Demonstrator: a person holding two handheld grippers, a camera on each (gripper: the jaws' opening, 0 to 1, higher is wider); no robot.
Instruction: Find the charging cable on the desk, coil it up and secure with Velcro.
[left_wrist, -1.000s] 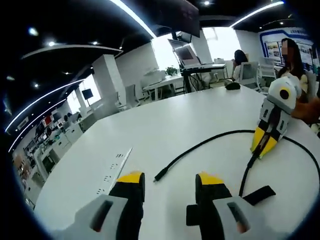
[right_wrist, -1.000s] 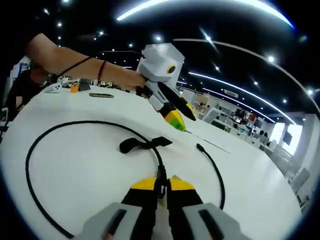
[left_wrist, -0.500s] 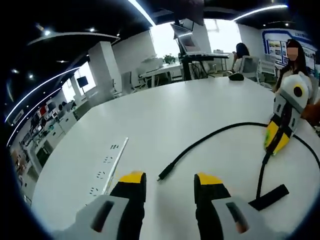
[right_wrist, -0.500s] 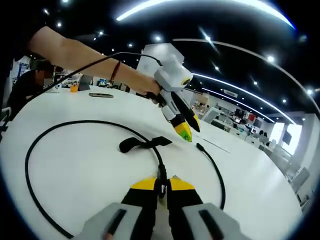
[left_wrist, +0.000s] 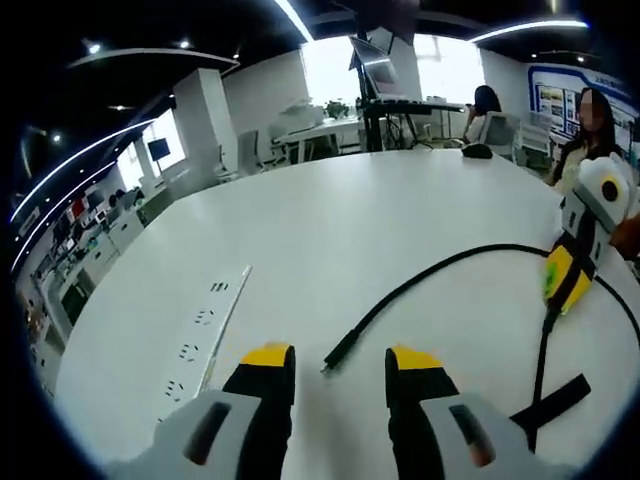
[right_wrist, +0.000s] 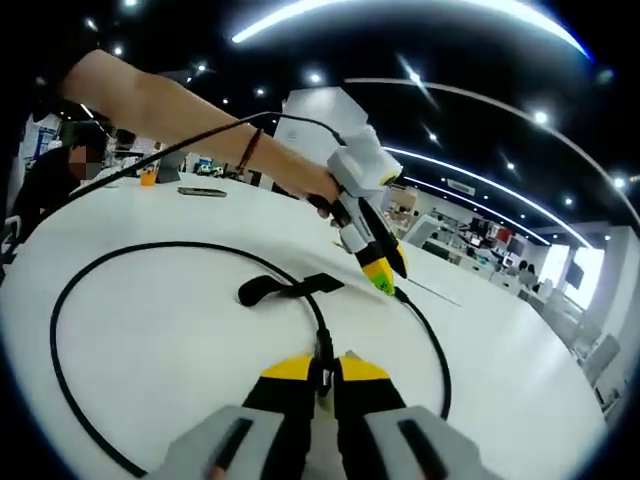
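right gripper (right_wrist: 322, 368) pinches the charging cable (right_wrist: 70, 280), left gripper (left_wrist: 327, 356) open over its free plug

cable loops across the white table (left_wrist: 330, 230) at lower centre; left jaws apart, empty, plug tip (left_wrist: 334, 356) between them; velcro strap (right_wrist: 288, 287) lies inside the loop

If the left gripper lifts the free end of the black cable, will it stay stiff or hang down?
Probably it will hang: the cable lies in loose curves on the table. It looks thin, likely light. The right gripper pins another part, so that part should stay.
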